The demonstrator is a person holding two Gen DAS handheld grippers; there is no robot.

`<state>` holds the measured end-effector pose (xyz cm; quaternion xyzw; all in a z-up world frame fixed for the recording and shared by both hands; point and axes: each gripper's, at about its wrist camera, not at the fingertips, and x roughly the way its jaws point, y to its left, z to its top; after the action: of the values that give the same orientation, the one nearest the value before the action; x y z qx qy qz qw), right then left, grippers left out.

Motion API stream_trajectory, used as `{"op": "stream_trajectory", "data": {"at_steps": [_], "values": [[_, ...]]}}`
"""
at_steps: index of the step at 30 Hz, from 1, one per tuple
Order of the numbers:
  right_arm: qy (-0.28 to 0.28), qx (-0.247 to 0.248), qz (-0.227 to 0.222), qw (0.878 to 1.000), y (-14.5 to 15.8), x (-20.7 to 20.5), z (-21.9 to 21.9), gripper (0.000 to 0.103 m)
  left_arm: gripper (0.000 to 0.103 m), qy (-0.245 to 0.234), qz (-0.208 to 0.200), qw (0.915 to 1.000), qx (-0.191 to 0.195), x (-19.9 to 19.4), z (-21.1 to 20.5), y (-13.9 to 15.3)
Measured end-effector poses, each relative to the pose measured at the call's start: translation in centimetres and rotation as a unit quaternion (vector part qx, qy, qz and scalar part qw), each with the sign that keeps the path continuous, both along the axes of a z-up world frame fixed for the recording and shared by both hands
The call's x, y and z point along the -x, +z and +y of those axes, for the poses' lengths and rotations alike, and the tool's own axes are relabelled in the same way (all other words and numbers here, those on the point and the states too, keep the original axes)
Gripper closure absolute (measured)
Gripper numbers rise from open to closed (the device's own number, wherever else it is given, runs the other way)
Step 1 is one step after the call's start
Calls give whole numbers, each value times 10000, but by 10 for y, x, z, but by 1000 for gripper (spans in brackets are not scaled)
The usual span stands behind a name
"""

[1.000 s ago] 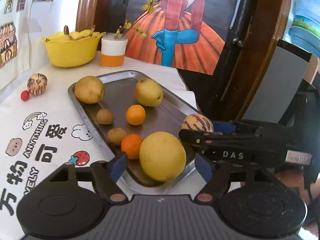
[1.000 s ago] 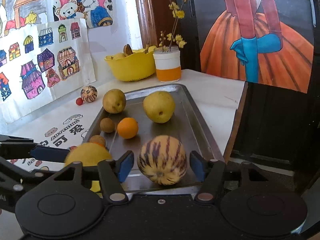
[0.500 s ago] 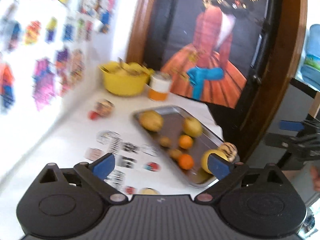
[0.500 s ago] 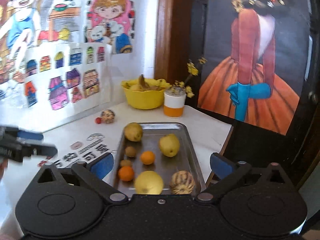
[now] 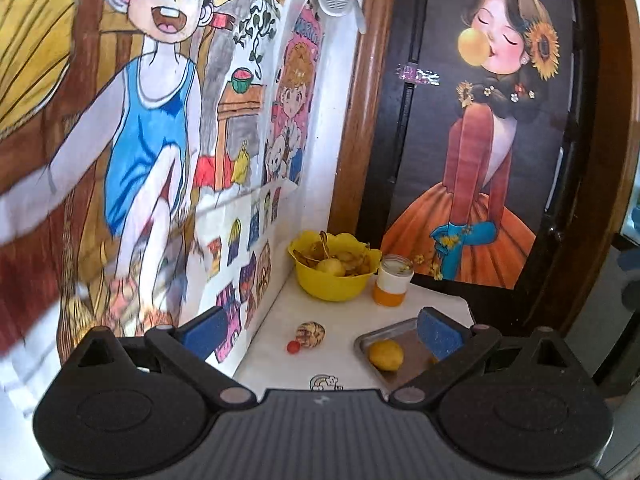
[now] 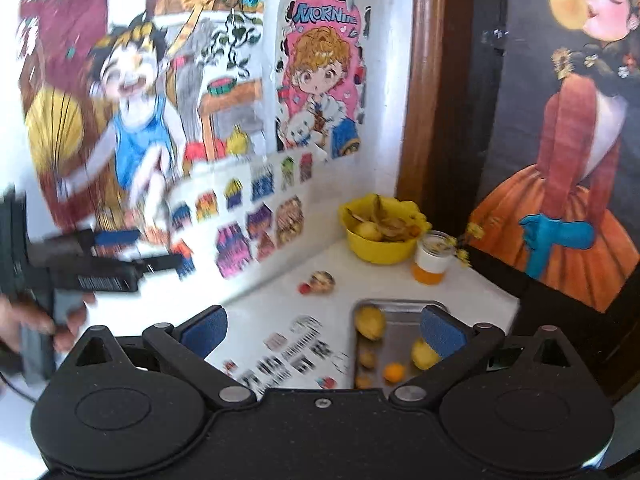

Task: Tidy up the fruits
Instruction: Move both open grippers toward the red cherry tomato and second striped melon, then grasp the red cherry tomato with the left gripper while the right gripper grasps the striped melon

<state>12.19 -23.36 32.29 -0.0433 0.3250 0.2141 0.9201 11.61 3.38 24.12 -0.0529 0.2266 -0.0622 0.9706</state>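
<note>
We see the fruits lying in the tray [image 6: 396,308] on the white table [image 6: 360,276]: a pear [image 6: 370,322], another pear [image 6: 424,354] and an orange [image 6: 394,372]. Our left gripper [image 5: 320,332] and right gripper [image 6: 324,330] are both spread wide, holding nothing, high above the table.

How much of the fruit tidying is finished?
Mostly done, it seems: several fruits sit on the metal tray, including a yellow pear and an orange. Nothing is in hand: the left gripper and right gripper are both open, raised above the table. Possibly left: the striped melon and small red fruit beside the tray.
</note>
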Motion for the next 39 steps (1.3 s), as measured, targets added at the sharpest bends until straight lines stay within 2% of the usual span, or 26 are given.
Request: {"op": "stream_trajectory", "data": {"at_steps": [3, 6, 10, 13, 18, 22, 29, 33, 35, 39], "values": [[49, 195, 201, 9996, 7, -40, 23, 1, 0, 10, 70, 9999, -128, -18, -2, -1], [234, 360, 438, 9981, -12, -89, 42, 1, 0, -14, 105, 9999, -119, -38, -3, -17], [224, 239, 1179, 9925, -72, -166, 54, 1, 0, -8, 147, 9999, -86, -66, -6, -61], [119, 240, 1604, 9867, -123, -216, 63, 1, 0, -86, 326, 9991, -257, -94, -14, -100], [119, -97, 2194, 9755, -200, -276, 71, 1, 0, -180, 585, 9962, -612, -143, -28, -162], [48, -270, 2462, 9688, -243, -314, 78, 2, 0, -203, 647, 9939, -870, -178, -37, -198], [-173, -841, 2962, 9513, -302, -368, 86, 13, 1, -180, 831, 9897, -1151, -223, -40, -241], [-170, -1117, 3162, 9419, -321, -383, 91, 20, 5, -181, 883, 9883, -1231, -236, -39, -252], [-142, -1186, 3206, 9397, -326, -387, 95, 21, 9, -152, 910, 9882, -1226, -241, -37, -256], [-121, -1330, 3232, 9369, -333, -393, 103, 32, 17, -102, 964, 9884, -1168, -250, -33, -261]]}}
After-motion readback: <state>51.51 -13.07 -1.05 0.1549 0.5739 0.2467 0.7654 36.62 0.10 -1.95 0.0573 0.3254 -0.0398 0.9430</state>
